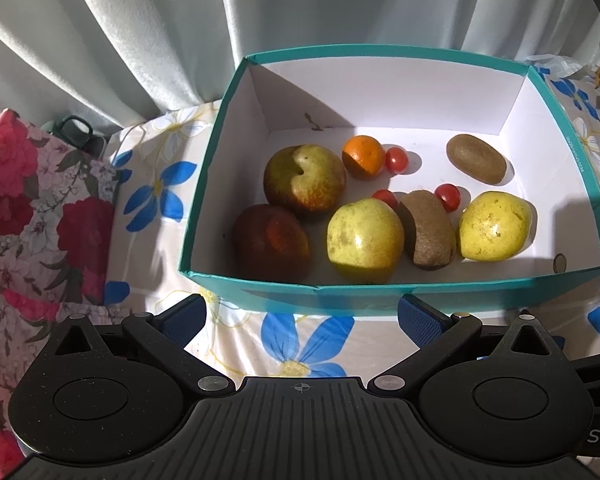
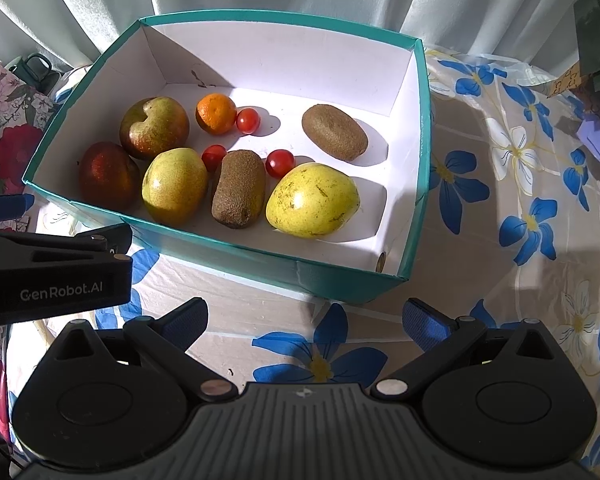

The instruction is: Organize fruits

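Observation:
A teal box with a white inside holds the fruit; it also shows in the right wrist view. In it lie a dark red apple, a red-green apple, two yellow apples, two kiwis, an orange and three cherry tomatoes. My left gripper is open and empty, just in front of the box. My right gripper is open and empty, in front of the box's near right corner.
The box stands on a cloth with blue flowers. A red floral box and a green mug stand at the left. Curtains hang behind. The left gripper's body shows at the right view's left edge.

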`<state>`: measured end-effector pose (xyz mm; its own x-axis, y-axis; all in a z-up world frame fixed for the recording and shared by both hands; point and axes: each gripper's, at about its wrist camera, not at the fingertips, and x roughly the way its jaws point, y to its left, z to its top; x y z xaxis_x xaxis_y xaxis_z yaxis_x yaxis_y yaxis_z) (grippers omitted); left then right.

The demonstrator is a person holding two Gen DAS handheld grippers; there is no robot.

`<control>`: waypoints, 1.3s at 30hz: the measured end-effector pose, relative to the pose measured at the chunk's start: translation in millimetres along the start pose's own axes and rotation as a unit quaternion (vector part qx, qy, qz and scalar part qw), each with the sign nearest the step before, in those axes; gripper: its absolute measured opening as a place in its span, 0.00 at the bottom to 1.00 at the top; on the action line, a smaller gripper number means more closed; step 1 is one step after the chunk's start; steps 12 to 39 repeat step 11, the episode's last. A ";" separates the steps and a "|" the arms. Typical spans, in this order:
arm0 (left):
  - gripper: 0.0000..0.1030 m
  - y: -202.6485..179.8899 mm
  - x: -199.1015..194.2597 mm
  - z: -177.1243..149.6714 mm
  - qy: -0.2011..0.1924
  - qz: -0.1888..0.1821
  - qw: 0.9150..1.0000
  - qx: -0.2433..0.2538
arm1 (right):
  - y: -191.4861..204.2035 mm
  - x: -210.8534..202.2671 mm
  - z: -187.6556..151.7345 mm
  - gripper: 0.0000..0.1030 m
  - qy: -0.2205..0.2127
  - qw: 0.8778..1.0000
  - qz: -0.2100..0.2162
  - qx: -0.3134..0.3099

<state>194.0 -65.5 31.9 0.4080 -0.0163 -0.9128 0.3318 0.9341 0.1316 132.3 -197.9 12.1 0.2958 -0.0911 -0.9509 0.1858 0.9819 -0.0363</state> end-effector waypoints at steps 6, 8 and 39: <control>1.00 -2.3 -0.2 -1.4 -0.007 0.010 1.000 0.006 | -0.4 -0.1 -0.3 1.00 -0.001 1.000 -0.001 -0.001; 1.00 -2.2 -0.1 -1.7 -0.008 0.006 1.000 0.005 | 0.1 0.0 -0.1 1.00 -0.001 1.000 -0.002 -0.001; 1.00 -1.6 -1.7 -2.3 -0.012 -0.007 1.000 0.003 | 0.0 0.5 0.2 1.00 -0.001 1.000 -0.002 0.000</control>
